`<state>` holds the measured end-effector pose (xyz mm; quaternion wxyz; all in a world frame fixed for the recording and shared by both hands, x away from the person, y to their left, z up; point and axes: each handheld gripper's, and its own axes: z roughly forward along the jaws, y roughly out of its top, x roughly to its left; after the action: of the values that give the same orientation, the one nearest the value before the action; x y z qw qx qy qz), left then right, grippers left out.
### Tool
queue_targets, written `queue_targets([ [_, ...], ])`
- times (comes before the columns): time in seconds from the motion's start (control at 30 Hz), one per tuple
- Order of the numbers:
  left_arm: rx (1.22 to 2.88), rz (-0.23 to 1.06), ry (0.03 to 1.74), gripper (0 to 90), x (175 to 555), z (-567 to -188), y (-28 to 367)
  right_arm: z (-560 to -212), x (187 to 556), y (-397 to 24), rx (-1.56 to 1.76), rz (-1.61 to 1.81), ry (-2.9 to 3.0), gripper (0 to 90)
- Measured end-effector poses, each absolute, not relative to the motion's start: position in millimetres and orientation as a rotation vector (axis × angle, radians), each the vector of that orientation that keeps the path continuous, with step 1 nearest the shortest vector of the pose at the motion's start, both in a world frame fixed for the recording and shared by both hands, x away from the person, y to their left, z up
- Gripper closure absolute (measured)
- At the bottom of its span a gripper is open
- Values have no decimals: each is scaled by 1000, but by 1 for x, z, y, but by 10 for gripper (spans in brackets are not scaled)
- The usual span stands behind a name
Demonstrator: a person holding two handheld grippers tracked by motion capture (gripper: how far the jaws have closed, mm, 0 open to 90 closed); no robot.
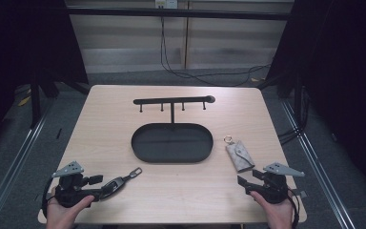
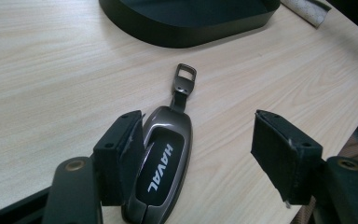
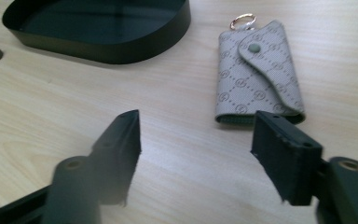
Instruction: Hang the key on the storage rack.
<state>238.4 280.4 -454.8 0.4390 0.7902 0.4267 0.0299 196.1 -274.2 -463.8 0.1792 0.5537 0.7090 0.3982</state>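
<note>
Your left gripper [image 1: 106, 183] sits at the near left corner of the pale wooden table [image 1: 109, 109], its fingers [image 2: 121, 154] spread apart. The dark grey car key fob with white lettering and a metal loop strap [image 2: 161, 170] lies flat on the table between them. One finger rests right against the fob's side while the other stands well clear, so nothing is clamped (the fob is simply lying there). In the high view the fob [image 1: 116, 182] points its strap toward the black oval metal tray [image 1: 171, 143] at the table's middle.

Your right gripper [image 1: 246, 183] is at the near right corner, fingers [image 3: 284, 158] released with bare table between them. Just beyond them lies the grey patterned leather key pouch with a snap flap and a small ring [image 3: 256, 77]. It is flat, closed and untouched, with its ring end pointing away from you. In the high view the pouch [image 1: 239, 156] lies just right of the tray, apart from it.

From the tray's far side rises a black T-shaped hook rack [image 1: 174, 101] (four pegs hang from its bar).
</note>
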Motion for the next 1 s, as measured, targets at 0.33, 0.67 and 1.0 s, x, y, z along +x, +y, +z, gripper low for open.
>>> queue_targets([
  [0.33, 1999, 58, 1033, 367, 240, -453, 275, -467, 199, -275, 1590, 1153, 2040, 258],
  [0.67, 2013, 96, 1032, 410, 251, -442, 267, -467, 199, -277, 1612, 1173, 2036, 269],
  [1.0, 2037, 175, 999, 447, 264, -419, 251, -465, 197, -276, 1603, 1173, 2043, 276],
])
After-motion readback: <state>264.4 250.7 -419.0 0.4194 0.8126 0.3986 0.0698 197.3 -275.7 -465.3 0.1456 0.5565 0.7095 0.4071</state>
